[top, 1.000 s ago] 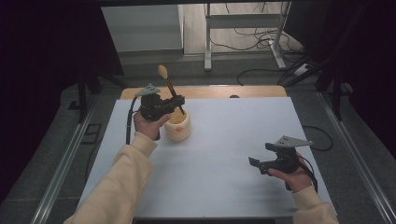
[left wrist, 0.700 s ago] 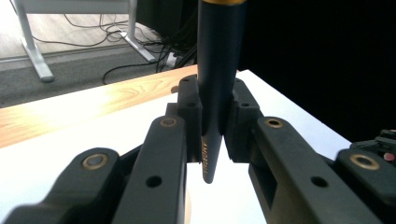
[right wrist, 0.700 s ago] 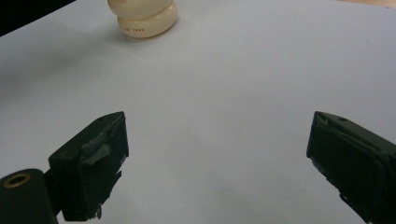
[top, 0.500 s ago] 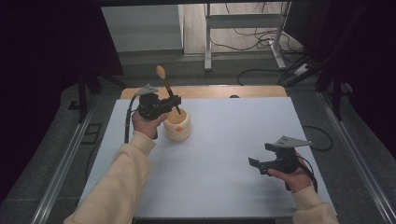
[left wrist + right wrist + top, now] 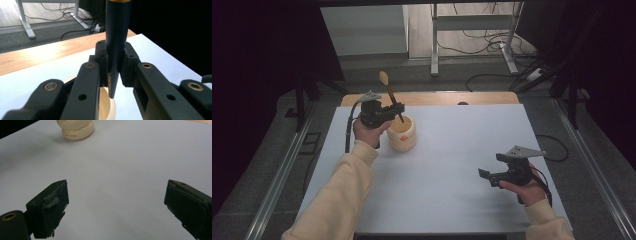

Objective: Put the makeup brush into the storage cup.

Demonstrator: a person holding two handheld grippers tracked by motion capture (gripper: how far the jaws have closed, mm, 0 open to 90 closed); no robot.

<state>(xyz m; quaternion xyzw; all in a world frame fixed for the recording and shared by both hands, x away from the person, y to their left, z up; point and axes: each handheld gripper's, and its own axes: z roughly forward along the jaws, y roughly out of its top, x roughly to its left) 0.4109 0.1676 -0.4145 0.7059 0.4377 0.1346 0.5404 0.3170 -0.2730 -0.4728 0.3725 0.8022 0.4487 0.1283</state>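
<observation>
Above the cream pot (image 5: 402,134), left gripper (image 5: 394,111) fingers clamp the spoon (image 5: 390,95), handle down, bowl tilted up-left; right gripper (image 5: 486,176) fingers wide.

Cream sleeves cover both forearms; each black gripper (image 5: 399,111) carries brass-ringed screw holes, a grey three-cornered plate and a trailing black cable.

Your left gripper (image 5: 393,111), clamped on the dark handle of the wooden spoon (image 5: 388,89), has drifted left and slightly toward the far edge of the table (image 5: 462,150) over the last second. The spoon travelled with it: its pale bowl now stands further left than before, and the shaft leans a little less to the left. Its lower tip has shifted from the middle of the cream holder (image 5: 402,134) toward the left side of the opening, just above the rim.
</observation>
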